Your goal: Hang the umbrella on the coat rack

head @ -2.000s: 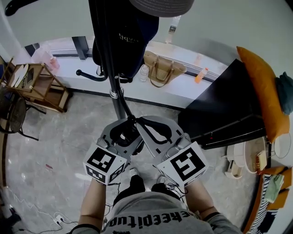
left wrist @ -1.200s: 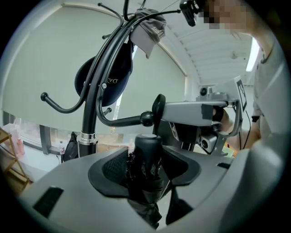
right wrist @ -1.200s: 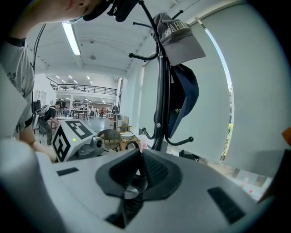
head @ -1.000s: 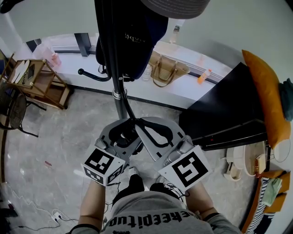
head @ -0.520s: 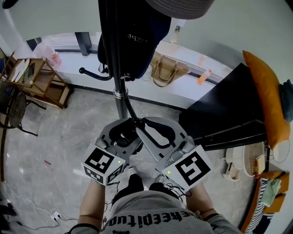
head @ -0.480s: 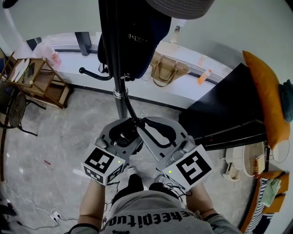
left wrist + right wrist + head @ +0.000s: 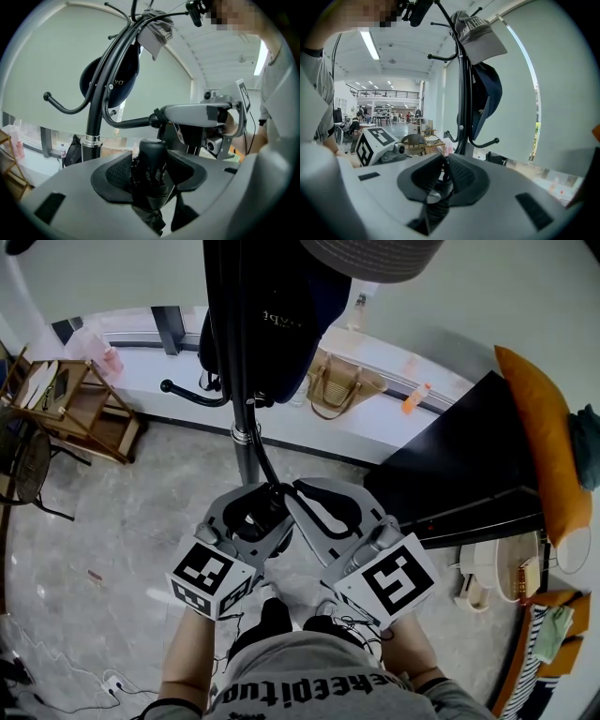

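The coat rack (image 7: 246, 457) stands in front of you. It is a black pole with curved, ball-tipped hooks, with a grey cap (image 7: 480, 40) near the top and a navy cap (image 7: 488, 98) hanging below it.

Your forearms (image 7: 192, 652) reach forward side by side. Both grippers point at the lower part of the pole, close to level, with their marker cubes (image 7: 214, 577) turned toward you.

Your left gripper (image 7: 152, 161) is clenched round the umbrella (image 7: 151, 185), which stands upright between its pads. The umbrella is black and folded, its fabric bunched in pleats, and it is topped by a rounded black handle (image 7: 152, 147) with a paler flat end. It sits in your left gripper close in front of the pole and is not yet on any hook.

Your right gripper (image 7: 444, 161) angles in from the right, so its tips lie just beside the left gripper's. They are right by the ball end of a low hook (image 7: 154, 119). Its jaws are closing, with the tips all but together on a thin black strap (image 7: 445, 169). The handle's pale end shows just under them.
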`<state>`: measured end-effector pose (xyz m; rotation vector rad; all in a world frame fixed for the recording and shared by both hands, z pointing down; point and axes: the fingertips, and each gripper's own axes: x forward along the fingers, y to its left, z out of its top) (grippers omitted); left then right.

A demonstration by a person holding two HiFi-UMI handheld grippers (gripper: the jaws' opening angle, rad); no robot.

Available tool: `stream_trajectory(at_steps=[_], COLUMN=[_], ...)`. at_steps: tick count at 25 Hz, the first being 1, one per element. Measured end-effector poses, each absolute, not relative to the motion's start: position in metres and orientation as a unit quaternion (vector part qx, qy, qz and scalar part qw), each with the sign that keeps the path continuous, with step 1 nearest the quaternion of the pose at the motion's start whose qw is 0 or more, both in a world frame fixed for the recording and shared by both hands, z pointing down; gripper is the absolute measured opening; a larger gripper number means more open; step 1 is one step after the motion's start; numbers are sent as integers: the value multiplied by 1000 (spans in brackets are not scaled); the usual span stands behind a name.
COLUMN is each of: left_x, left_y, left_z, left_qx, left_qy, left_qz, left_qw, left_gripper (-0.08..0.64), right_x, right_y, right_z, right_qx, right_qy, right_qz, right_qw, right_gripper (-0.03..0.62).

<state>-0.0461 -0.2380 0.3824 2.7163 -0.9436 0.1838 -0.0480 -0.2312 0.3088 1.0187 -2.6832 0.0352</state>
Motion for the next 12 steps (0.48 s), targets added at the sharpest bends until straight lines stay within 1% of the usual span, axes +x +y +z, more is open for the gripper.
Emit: stream_trajectory(at_steps=[12], left_x=[-51], left_y=[-239], left_z=[384], left_qx=[933], left_qy=[-329], left_qz=[62], left_qw=[133], left_gripper=[233], right_x=[-47], right_y=[-232], right_z=[309], right_qx=[338], right_qy=[-932], right_qz=[35], right_qw=[126], right_gripper=[54])
